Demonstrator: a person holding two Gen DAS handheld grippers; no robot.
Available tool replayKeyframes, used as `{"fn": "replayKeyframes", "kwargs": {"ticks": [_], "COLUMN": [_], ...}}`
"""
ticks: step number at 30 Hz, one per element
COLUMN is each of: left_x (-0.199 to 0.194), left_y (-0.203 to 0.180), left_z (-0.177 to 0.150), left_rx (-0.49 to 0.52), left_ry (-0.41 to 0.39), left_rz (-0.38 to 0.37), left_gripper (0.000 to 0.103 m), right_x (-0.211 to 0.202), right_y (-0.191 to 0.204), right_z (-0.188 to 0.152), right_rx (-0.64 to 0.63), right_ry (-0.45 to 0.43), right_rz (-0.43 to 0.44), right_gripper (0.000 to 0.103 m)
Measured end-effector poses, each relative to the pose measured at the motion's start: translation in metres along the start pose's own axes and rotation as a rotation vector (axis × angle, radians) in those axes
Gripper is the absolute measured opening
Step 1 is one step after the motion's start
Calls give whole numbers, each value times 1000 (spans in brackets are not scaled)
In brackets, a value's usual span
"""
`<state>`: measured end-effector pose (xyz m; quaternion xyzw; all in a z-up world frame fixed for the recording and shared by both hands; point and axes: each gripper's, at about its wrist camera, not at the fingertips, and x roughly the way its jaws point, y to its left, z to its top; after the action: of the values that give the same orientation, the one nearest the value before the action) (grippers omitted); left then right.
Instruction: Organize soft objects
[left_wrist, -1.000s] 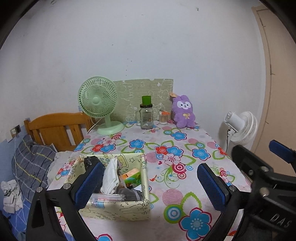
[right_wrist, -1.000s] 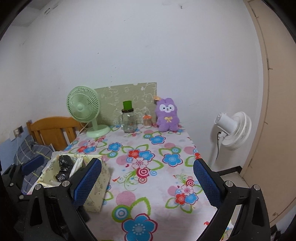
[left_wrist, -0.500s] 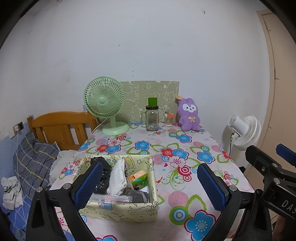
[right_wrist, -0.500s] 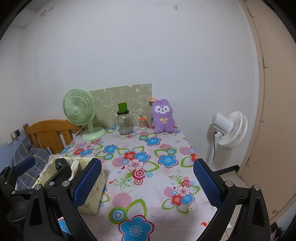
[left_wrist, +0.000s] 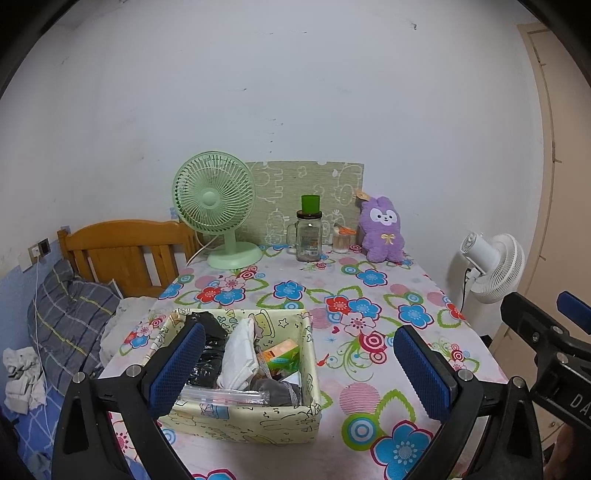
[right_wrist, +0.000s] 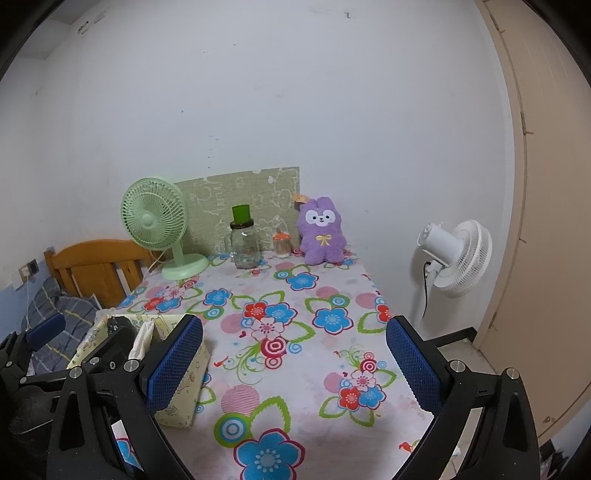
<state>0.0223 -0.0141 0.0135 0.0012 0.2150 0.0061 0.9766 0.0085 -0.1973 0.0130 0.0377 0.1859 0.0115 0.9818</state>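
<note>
A pale yellow fabric box (left_wrist: 258, 424) sits at the near left of the flowered table. It holds a white cloth (left_wrist: 240, 354), black cloth (left_wrist: 210, 332), grey cloth and a small orange-green carton. It also shows in the right wrist view (right_wrist: 184, 384). A purple plush rabbit (left_wrist: 382, 230) stands at the table's far edge, also in the right wrist view (right_wrist: 322, 232). My left gripper (left_wrist: 299, 369) is open and empty above the box's near side. My right gripper (right_wrist: 295, 362) is open and empty over the table's near middle.
A green desk fan (left_wrist: 216, 214), a glass jar with a green lid (left_wrist: 309, 236) and a small jar (left_wrist: 341, 240) line the far edge before a green board. A white fan (left_wrist: 493, 267) stands right of the table. A wooden headboard (left_wrist: 125, 251) and bedding lie left.
Both grippers have drawn back and risen a little, so the table and box look farther away. Both stay open and empty.
</note>
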Motion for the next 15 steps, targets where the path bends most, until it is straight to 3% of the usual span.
{"fn": "replayKeyframes", "kwargs": {"ticks": [15], "left_x": [2], "left_y": [6], "left_z": [1], "left_rx": [-27], "left_ry": [-2], "left_rz": [2], "left_gripper": [103], "right_x": [5], "right_y": [3], "right_z": [-1], "right_rx": [-7], "right_ry": [18], "right_rz": [2], "right_gripper": [101]}}
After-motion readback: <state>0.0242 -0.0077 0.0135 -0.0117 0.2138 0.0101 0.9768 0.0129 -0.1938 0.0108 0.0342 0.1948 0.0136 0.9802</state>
